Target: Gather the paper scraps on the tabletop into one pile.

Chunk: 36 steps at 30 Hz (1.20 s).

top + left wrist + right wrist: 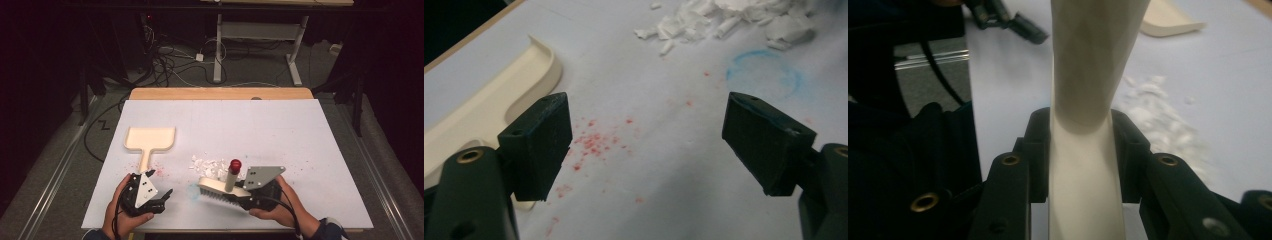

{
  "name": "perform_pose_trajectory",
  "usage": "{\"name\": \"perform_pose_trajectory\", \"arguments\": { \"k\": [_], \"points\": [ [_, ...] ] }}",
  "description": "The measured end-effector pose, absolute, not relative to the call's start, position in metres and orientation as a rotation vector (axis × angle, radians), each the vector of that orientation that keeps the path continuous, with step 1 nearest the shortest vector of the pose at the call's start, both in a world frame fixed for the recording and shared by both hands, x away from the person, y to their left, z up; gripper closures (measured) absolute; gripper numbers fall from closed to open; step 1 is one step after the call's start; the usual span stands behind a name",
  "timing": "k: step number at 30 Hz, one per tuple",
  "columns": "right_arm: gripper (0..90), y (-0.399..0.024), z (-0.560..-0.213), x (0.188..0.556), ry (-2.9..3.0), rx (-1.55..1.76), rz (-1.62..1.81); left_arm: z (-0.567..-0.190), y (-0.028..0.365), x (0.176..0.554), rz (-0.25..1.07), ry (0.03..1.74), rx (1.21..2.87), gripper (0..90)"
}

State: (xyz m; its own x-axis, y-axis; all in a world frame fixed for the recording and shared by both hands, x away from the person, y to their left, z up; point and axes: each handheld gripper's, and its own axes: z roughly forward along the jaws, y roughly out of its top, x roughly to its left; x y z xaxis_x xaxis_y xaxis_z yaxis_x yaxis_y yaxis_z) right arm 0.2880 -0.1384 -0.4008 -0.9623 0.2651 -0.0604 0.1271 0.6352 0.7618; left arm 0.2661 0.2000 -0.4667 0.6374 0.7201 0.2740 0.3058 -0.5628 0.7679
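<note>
A white sheet (260,125) covers a wooden table (220,93), whose bare far edge shows beyond it. The room around is dark, with grey carpet, a tangle of cables (170,62) on the floor behind, and the white legs of another desk (260,35) farther back.

Red specks (591,145) are scattered over the sheet near its left front, and a faint blue ring (764,75) is marked just beside a heap of white scraps (210,166) near the middle front.

A cream dustpan (150,140) lies flat on the left half, pan away from the person, handle toward the left gripper (150,192). That gripper rests low by the front edge in the person's left hand (122,210); its 2 jaws stand wide apart with nothing between them, the dustpan's handle just beside the left jaw.

The right gripper (252,192), held by the right hand (277,207), is clamped on the handle of a cream brush (220,187). The brush lies just in front of the scraps, bristles toward the front edge, with a red-capped post (234,172) rising from it. In the right gripper view both jaws press the brush handle from either side.
</note>
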Motion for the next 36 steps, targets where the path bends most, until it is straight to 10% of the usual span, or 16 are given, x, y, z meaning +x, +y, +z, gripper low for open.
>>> {"name": "perform_pose_trajectory", "arguments": {
  "k": [36],
  "points": [
    [67.5,-0.167,-0.391,0.351,2.283,0.706,1.058,-0.473,0.194,0.268,0.726,0.77,2.21,18.8]
  ]
}}
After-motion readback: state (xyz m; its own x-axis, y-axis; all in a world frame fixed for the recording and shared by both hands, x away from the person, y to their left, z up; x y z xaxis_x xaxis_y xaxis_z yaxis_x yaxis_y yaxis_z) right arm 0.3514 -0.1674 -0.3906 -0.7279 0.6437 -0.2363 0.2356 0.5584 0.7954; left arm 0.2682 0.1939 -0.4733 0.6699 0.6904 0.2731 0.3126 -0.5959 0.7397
